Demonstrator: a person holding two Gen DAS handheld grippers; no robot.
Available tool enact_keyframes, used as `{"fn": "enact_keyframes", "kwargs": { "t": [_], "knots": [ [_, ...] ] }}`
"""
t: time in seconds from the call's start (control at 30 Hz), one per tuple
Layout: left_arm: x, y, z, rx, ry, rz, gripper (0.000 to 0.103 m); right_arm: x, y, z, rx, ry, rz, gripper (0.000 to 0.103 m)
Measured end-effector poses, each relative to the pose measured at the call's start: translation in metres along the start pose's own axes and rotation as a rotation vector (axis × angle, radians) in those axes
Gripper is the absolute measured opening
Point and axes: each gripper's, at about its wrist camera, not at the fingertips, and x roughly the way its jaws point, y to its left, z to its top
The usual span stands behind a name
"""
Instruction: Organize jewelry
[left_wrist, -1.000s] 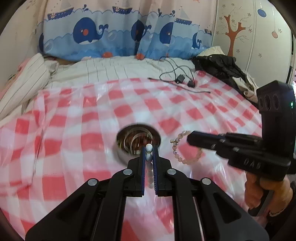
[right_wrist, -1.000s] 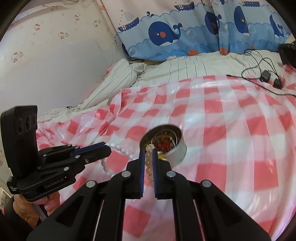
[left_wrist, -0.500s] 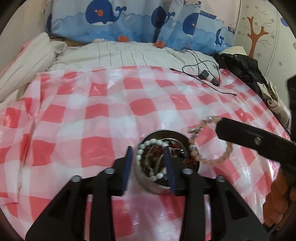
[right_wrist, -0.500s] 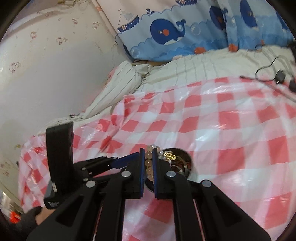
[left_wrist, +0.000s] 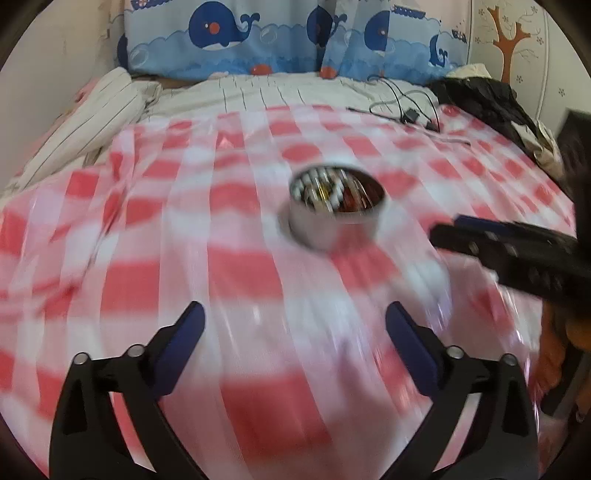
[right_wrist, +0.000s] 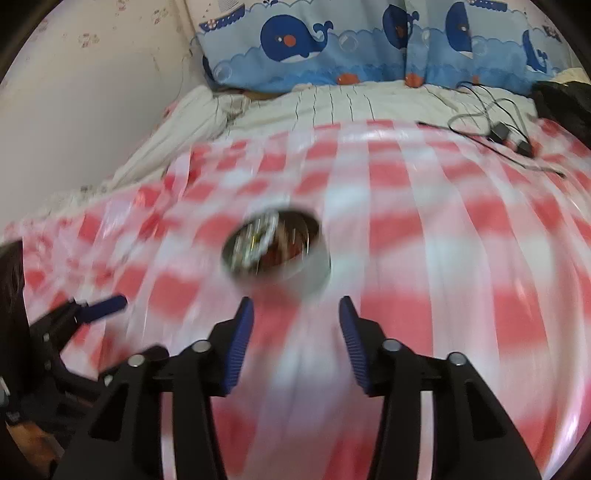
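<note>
Both views are smeared with motion blur, but the round metal tin (left_wrist: 334, 212) reads well enough, sitting on the red-and-white checked plastic sheet (left_wrist: 236, 266) spread over the bed. Inside it lies a tangle of jewelry (left_wrist: 332, 192), white beads, something gold, something red, too blurred to sort piece from piece. The left gripper (left_wrist: 293, 326) hangs over the sheet on the near side of the tin, jaws spread wide with nothing between them. The right gripper (right_wrist: 295, 317) sits just short of the tin, jaws apart too and empty; in the left wrist view it reaches in from the right, beside the tin and clear of it. Behind, a striped sheet (left_wrist: 280, 92), a whale-print curtain (right_wrist: 332, 40), a black cable with a charger (right_wrist: 495, 129) and dark clothing (left_wrist: 487, 99) at the far right.
</note>
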Motion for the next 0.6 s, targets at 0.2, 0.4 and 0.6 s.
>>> {"fn": "enact_keyframes", "kwargs": {
  "t": [0.2, 0.4, 0.6],
  "knots": [
    [-0.022, -0.013, -0.053, -0.047, 0.064, -0.014, 0.095, -0.044, 0.015, -0.066, 0.015, 0.025, -0.102, 0.064],
    [-0.026, -0.023, -0.076, -0.021, 0.054, 0.050, 0.095, -0.046, 0.016, -0.099, 0.018, 0.043, -0.190, 0.067],
    [-0.024, -0.021, -0.083, -0.040, 0.041, 0.076, 0.096, -0.036, 0.015, -0.111, 0.011, 0.073, -0.199, 0.094]
  ]
}}
